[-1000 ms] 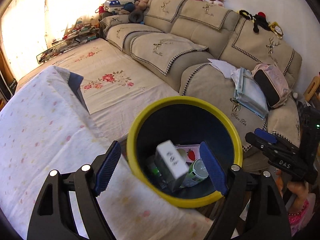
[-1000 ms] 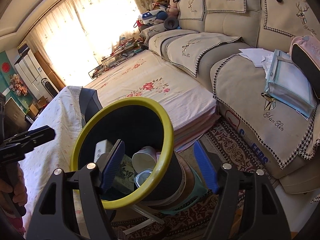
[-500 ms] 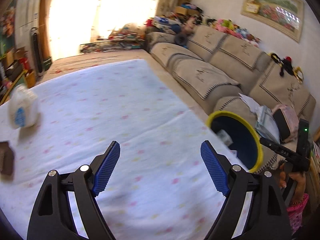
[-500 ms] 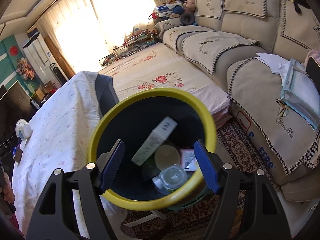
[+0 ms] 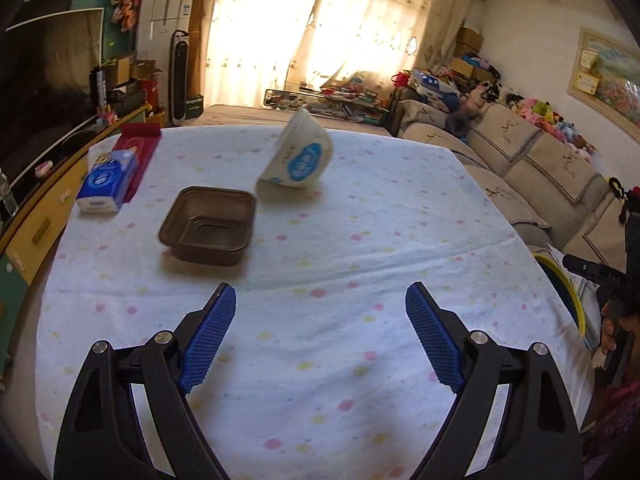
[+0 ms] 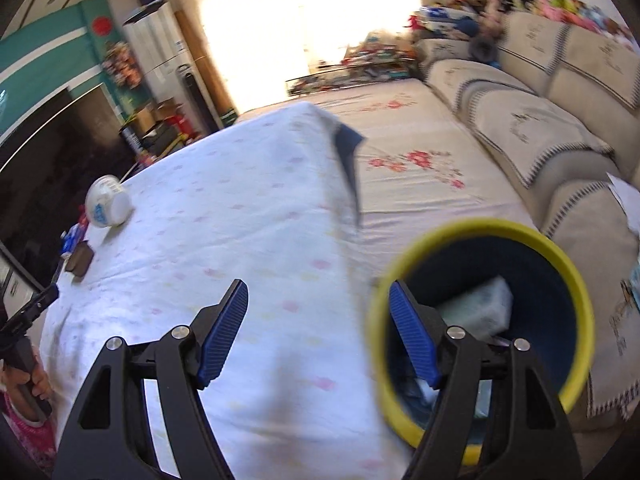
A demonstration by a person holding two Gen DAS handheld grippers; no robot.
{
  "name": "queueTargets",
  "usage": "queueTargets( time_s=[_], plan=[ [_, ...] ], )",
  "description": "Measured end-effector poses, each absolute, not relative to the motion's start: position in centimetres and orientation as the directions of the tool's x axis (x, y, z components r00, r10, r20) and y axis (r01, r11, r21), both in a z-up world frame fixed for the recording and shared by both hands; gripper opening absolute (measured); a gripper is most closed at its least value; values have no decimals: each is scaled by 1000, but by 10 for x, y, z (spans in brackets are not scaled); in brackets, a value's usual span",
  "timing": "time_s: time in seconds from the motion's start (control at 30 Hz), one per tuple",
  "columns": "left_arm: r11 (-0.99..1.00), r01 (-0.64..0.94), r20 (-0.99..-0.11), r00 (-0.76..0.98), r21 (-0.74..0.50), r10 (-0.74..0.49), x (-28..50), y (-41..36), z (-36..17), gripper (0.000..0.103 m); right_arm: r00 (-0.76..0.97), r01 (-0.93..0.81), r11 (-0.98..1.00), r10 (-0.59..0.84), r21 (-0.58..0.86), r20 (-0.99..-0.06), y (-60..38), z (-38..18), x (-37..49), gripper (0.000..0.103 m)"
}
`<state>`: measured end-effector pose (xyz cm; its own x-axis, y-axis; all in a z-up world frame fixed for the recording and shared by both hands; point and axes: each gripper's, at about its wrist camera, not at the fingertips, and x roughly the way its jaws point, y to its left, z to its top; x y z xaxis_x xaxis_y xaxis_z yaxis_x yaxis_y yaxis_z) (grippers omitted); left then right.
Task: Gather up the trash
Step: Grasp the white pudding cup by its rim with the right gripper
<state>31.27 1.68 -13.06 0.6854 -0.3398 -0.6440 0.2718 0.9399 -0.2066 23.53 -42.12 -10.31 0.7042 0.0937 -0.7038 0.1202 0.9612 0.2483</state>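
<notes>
You are holding both grippers over a table [image 5: 360,240] covered in a pale spotted cloth. Your left gripper [image 5: 320,336] is hanging with its blue fingers wide apart and nothing between them. Your right gripper [image 6: 316,336] is likewise spread wide and carrying nothing.

The trash left on the table is lying well ahead of your left gripper: a brown tray [image 5: 208,224] sitting flat and, just beyond it, a white cup [image 5: 298,156] tipped on its side. The bin [image 6: 480,320], yellow-rimmed, is standing off the table's right edge, partly behind your right gripper's fingers, with packaging already inside.

The likely trouble is the cup. It is lying on a rounded wall, so a nudge from one finger could be sending it rolling across the cloth or off the far edge. The tray looks thin and shallow; pinching its rim may be buckling it or letting it slip. The cloth is loose and wrinkled, so a low finger could be snagging it and dragging everything.

A blue tissue pack [image 5: 106,180] and a red box [image 5: 138,148] are sitting near the tray, to its left; these look like keepers, not trash. Nothing is standing between your left gripper and the tray.
</notes>
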Motion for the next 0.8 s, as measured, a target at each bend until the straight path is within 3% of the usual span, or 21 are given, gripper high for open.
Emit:
queueTargets(
  time_s=[0.17, 0.4, 0.67, 0.8],
  plan=[
    [930, 241, -633, 683, -277, -365, 314, 35, -133, 86, 690, -78, 973, 211, 219, -692, -344, -79, 290, 70],
    [946, 218, -616, 719, -241, -323, 303, 40, -129, 87, 654, -312, 940, 317, 138, -687, -239, -64, 354, 73],
    [937, 188, -618, 711, -293, -336, 304, 48, -130, 87, 616, -358, 912, 391, 199, -684, -164, -50, 401, 81],
    [944, 190, -617, 719, -271, -321, 302, 43, -128, 87, 645, -331, 932, 339, 149, -685, -135, -38, 427, 82]
  ],
)
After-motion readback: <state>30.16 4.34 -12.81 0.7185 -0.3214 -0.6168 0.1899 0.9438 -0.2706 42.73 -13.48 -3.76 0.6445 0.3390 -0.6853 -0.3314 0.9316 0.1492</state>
